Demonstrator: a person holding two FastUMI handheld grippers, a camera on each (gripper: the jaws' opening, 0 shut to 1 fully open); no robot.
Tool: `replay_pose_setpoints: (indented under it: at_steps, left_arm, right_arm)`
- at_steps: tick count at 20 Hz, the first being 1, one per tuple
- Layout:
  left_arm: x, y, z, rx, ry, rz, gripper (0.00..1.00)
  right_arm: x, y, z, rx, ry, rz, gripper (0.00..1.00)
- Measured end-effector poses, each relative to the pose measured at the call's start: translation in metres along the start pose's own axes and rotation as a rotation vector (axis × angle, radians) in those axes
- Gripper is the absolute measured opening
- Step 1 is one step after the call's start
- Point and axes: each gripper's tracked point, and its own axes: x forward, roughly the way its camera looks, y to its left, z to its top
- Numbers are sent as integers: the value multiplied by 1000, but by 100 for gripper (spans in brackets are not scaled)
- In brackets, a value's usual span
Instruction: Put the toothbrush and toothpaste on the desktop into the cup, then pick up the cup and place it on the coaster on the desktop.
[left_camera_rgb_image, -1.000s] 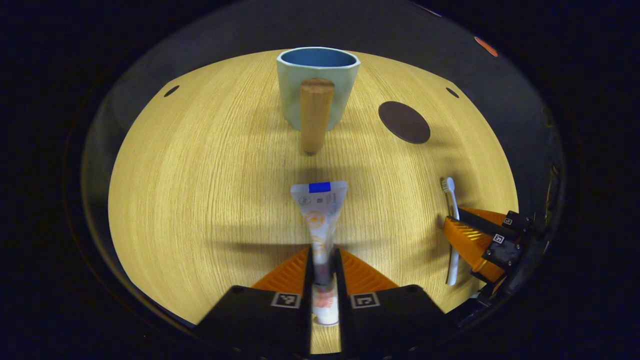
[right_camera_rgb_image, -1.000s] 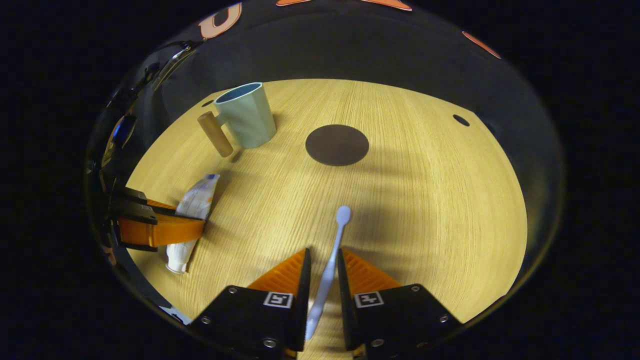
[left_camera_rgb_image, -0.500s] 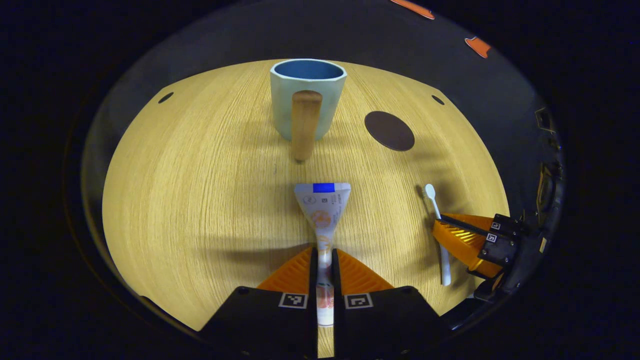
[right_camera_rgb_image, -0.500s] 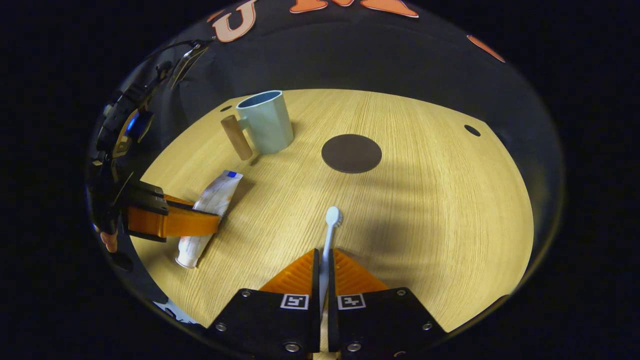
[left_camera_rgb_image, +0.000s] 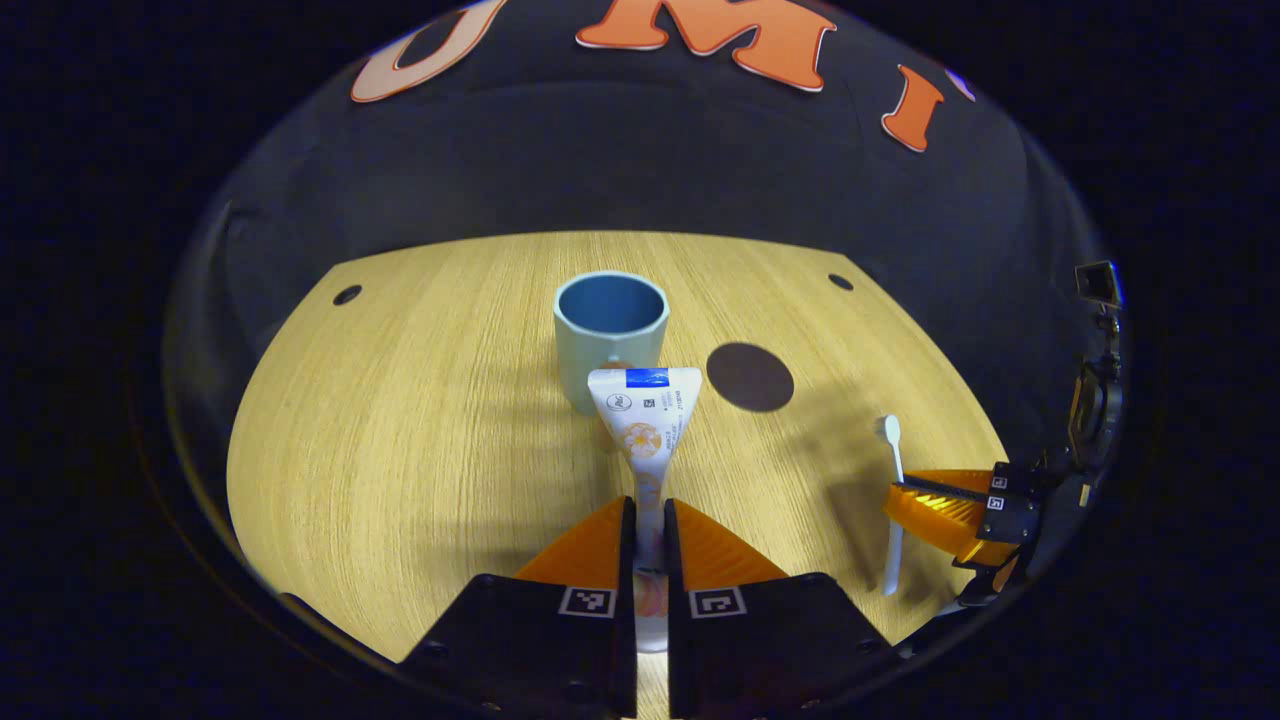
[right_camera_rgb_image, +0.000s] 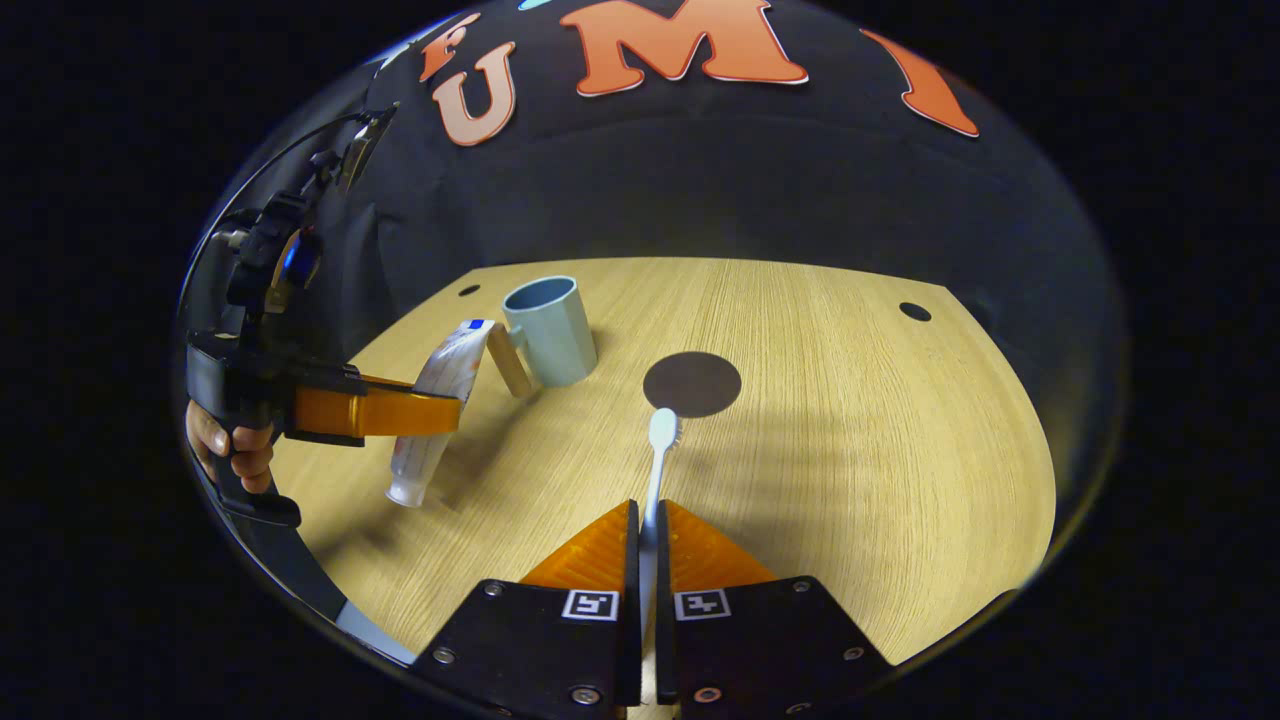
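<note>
In the left gripper view, the left gripper (left_camera_rgb_image: 650, 520) sits at the bottom centre with its fingers closed tight on the toothpaste (left_camera_rgb_image: 645, 425), which stands up between them, its flat crimped end topmost. That end overlaps the lower part of the cup (left_camera_rgb_image: 610, 335) at mid-frame; whether they touch I cannot tell. The cup stands upright on the desk (left_camera_rgb_image: 400, 430), open mouth showing a blue inside. Just right of the cup lies the round dark coaster (left_camera_rgb_image: 750, 377), flat on the desk and bare. At the lower right, the right gripper (left_camera_rgb_image: 935, 505) grips the toothbrush (left_camera_rgb_image: 893, 500), which runs nearly upright in the frame with its head at the top.

In the right gripper view, the right gripper (right_camera_rgb_image: 647, 525) is at the bottom centre, fingers pressed together on the toothbrush (right_camera_rgb_image: 658, 460) handle. The brush head points up the frame and ends just below the coaster (right_camera_rgb_image: 692, 384), which lies at centre. The cup (right_camera_rgb_image: 548, 330) stands up and left of the coaster, its wooden handle turned to the lower left. At the left edge, a hand (right_camera_rgb_image: 232, 450) holds the left gripper (right_camera_rgb_image: 440, 412), whose fingers clamp the toothpaste (right_camera_rgb_image: 440, 390); the tube tilts, cap end low and clear of the desk (right_camera_rgb_image: 850, 450), crimped end beside the cup's handle.
</note>
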Motion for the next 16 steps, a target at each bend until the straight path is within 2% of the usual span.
replay_pose_setpoints:
  at_steps: [3, 6, 10, 16]
  left_arm:
    - [-8, -2, 21, 8, -98, -8, 12]
    - [-7, -1, 34, 8, -194, -2, 12]
    - [-13, 23, 72, -24, -354, 91, 12]
    - [-16, 48, 115, -88, -569, 128, 12]
  right_arm:
    - [1, 7, 13, 20, -60, 27, 6]
    - [6, 3, 28, -18, -133, 21, 6]
    - [-2, 1, 41, -24, -194, 19, 6]
    - [-8, -2, 64, -39, -320, 4, 6]
